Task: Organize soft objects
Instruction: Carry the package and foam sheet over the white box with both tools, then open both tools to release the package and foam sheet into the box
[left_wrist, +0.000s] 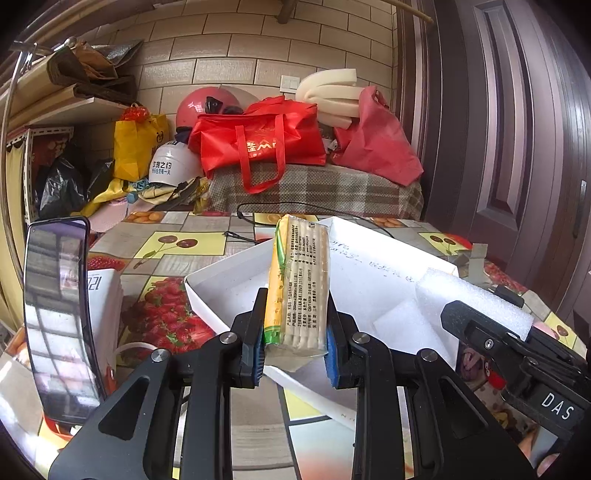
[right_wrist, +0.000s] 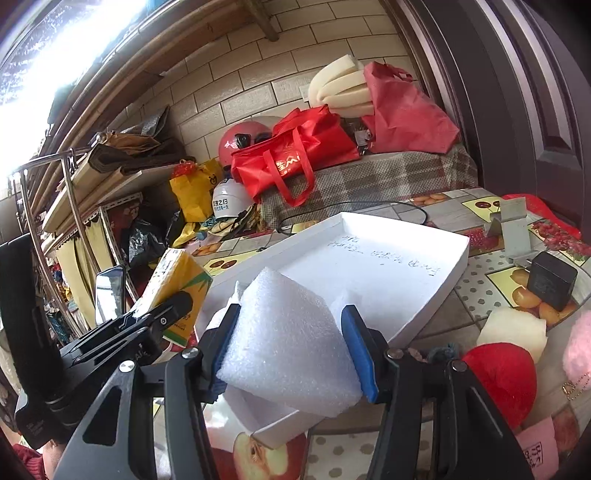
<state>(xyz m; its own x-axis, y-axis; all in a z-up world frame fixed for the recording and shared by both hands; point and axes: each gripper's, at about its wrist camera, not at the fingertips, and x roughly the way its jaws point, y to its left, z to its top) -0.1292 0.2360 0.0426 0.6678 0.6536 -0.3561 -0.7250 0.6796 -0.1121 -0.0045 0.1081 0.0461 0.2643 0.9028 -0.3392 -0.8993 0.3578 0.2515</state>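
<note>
My left gripper (left_wrist: 293, 328) is clamped on a yellow tissue pack (left_wrist: 297, 284), which stands on end in the centre of the left wrist view, above the near-left wall of the white tray (left_wrist: 221, 280). In the right wrist view the same pack (right_wrist: 173, 291) shows at middle left.

My right gripper (right_wrist: 291, 347) is closed on a white foam block (right_wrist: 291, 339), blue pads (right_wrist: 360, 354) pressing both sides. The block fills the lower centre of that view, over the tray's (right_wrist: 417, 306) near corner. From the left wrist view it (left_wrist: 476, 299) sits at right of frame.

Handwriting on the tray floor, not legible. A thinner foam sheet (left_wrist: 402, 325) lies inside the tray.

Lower right of the right wrist view: a red plush ball (right_wrist: 502, 376), a white foam chunk (right_wrist: 513, 328), something pink and fluffy (right_wrist: 580, 350) on the fruit-print tablecloth (right_wrist: 480, 295).
</note>
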